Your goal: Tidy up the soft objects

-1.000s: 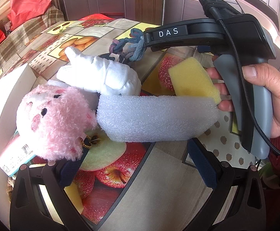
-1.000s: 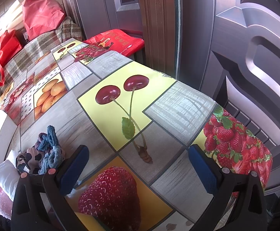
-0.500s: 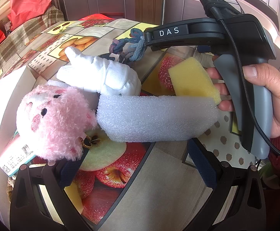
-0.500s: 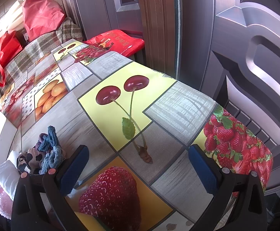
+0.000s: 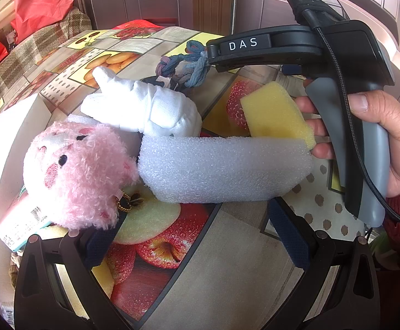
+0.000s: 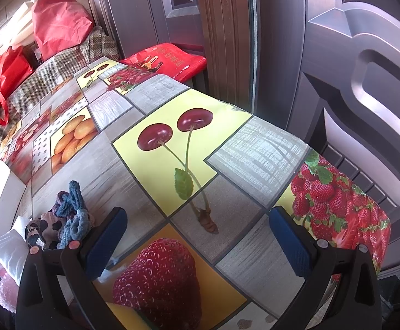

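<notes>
In the left wrist view a pink plush toy (image 5: 76,176), a white foam block (image 5: 222,170), a white rolled cloth (image 5: 145,107), a yellow sponge (image 5: 277,115) and a blue knotted rope (image 5: 186,66) lie together on the fruit-print tablecloth (image 5: 227,261). My left gripper (image 5: 197,236) is open and empty, just in front of the foam block and the plush. My right gripper (image 6: 200,236) is open and empty over the tablecloth (image 6: 172,143); the rope (image 6: 70,214) and a spotted cloth (image 6: 43,225) lie at its left.
A white box wall (image 5: 10,143) stands at the left of the pile. The hand-held right gripper body (image 5: 337,82) hangs over the sponge. Red bags (image 6: 57,22) sit on a plaid seat beyond the table. A dark door (image 6: 337,55) stands past the table's right edge.
</notes>
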Tool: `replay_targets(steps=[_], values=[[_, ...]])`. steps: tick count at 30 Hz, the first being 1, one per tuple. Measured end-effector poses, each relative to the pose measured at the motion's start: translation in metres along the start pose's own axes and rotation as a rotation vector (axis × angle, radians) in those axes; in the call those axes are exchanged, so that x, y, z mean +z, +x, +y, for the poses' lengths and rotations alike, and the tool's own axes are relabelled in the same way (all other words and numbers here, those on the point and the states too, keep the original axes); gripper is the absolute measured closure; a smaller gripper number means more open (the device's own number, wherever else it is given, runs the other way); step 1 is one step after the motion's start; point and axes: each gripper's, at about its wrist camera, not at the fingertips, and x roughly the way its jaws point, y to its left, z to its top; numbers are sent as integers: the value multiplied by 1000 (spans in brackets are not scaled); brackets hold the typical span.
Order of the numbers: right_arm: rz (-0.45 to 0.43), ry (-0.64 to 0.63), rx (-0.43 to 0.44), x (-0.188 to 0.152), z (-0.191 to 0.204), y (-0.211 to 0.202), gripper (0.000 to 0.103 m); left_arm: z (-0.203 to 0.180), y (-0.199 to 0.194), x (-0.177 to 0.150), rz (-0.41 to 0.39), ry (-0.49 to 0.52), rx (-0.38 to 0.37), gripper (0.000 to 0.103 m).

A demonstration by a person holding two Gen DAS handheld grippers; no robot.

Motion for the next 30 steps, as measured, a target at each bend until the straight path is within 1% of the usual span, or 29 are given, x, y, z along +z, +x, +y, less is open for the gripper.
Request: replay_targets(steps=[13, 15, 16, 18, 20, 23, 25, 27, 30], values=[[-1, 3, 5, 0, 0, -1, 0, 0, -1, 1, 0, 4, 2, 1], [-2, 4, 6, 0, 0, -1, 0, -2, -3, 0, -15, 10, -6, 1], [-3, 6, 9, 0, -1, -1, 0, -3, -8, -1, -40, 10, -11, 1], [-6, 11, 17, 0, -2, -2, 0, -5, -23, 1, -120, -3, -38, 1], [-6, 13, 20, 0, -2, -2, 0, -5, -45, 5, -209, -20, -79, 1], [-7, 15, 23, 0, -3, -2, 0, -4, -81, 8, -336, -14, -129, 1], [-8, 17, 26, 0, -4, -2, 0, -1, -104, 9, -414, -23, -131, 1], [-7, 17, 26, 0, -4, -2, 0, 7, -128, 8, -478, -45, -117, 0], [-8, 18, 27, 0, -4, -2, 0, 33, -168, 0, -566, -126, -90, 0]])
